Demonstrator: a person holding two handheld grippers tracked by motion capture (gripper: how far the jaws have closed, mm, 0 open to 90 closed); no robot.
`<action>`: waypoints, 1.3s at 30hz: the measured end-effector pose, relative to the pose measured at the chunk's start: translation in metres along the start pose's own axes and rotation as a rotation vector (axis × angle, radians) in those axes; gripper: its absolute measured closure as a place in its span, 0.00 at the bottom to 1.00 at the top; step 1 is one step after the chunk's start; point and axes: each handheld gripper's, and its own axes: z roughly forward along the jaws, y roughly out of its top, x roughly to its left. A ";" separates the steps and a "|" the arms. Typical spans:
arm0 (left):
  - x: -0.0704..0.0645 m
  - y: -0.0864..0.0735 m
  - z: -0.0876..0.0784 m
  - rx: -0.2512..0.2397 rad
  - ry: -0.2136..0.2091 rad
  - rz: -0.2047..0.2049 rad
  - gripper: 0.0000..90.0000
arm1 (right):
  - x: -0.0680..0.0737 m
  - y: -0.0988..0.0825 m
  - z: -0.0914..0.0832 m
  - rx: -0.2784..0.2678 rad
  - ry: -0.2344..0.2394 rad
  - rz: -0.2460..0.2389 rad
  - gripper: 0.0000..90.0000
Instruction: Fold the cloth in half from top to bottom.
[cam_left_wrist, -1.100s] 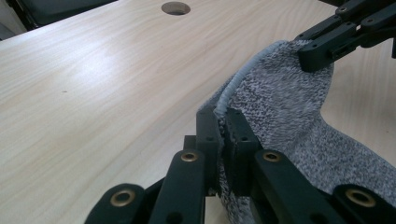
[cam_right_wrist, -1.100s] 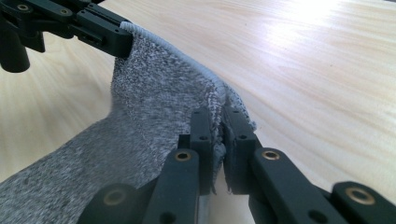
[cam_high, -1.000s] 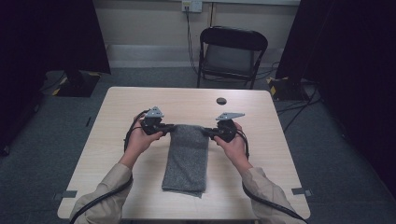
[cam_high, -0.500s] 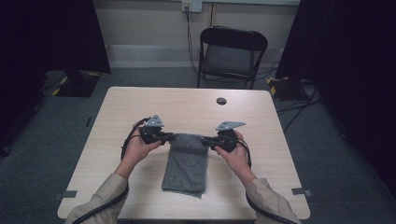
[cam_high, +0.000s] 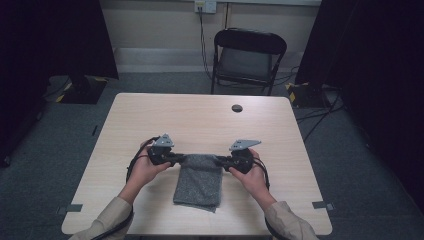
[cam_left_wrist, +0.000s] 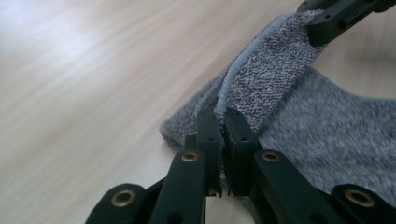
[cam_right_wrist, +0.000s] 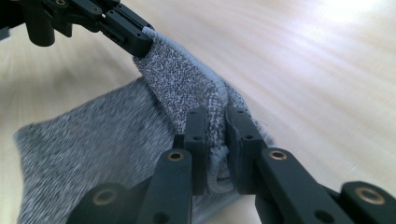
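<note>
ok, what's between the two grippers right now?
In the high view, the far edge of the grey cloth spans from the left gripper to the right gripper, each clamped on a corner.

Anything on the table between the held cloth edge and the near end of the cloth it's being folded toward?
Nothing visible. Both grippers, left and right, pinch the far edge of the cloth. The stretch down to its near end is bare fabric on the table. The small black disc sits far off, toward the chair.

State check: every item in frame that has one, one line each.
grey cloth: far edge lifted, folding toward the person, the rest flat on the table.
left hand-held gripper: shut on the cloth's edge.
right hand-held gripper: clamped on the cloth's edge, jaws just easing open.
folding chair: unfolded, unoccupied.
</note>
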 end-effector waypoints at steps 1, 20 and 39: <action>-0.004 -0.002 0.000 0.010 0.000 0.006 0.96 | 0.001 -0.002 0.000 0.003 0.004 -0.002 0.88; -0.027 -0.023 0.006 0.065 -0.005 0.017 0.96 | 0.021 -0.035 0.004 0.073 0.012 -0.016 0.89; 0.026 0.030 0.020 -0.040 0.018 -0.039 0.96 | -0.041 0.022 0.023 -0.006 -0.077 0.013 0.90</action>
